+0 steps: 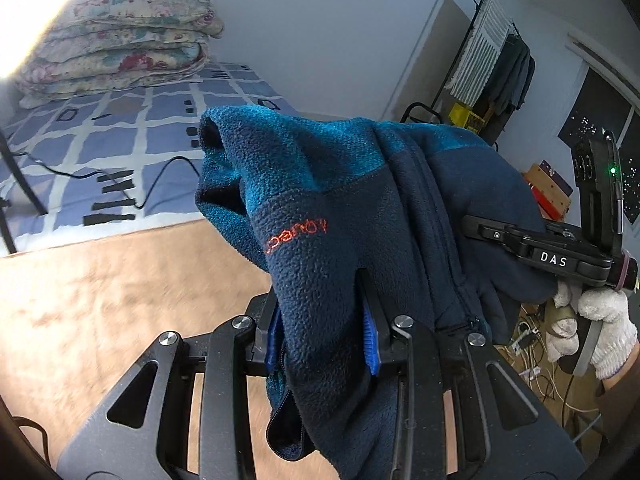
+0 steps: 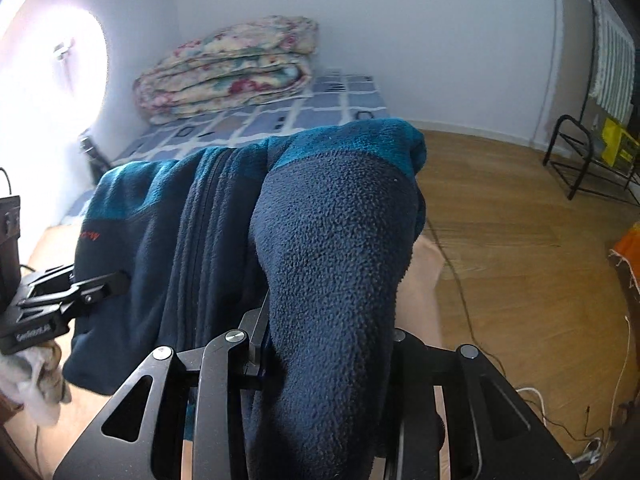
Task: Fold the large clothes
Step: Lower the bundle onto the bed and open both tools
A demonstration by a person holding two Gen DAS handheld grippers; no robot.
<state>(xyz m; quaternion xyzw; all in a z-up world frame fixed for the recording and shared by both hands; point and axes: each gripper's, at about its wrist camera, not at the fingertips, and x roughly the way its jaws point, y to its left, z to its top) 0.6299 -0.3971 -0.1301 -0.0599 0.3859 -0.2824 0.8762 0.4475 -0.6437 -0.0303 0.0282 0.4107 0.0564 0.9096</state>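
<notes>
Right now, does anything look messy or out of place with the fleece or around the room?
The blue fleece jacket hangs bunched between both grippers, not yet folded, its zipper open at the bottom. On the floor at the right, loose cables lie in a tangle. Nothing looks spilled or damaged.

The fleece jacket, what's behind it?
Behind the fleece jacket is a bed with a folded quilt. The jacket hides the bed's near part.
</notes>
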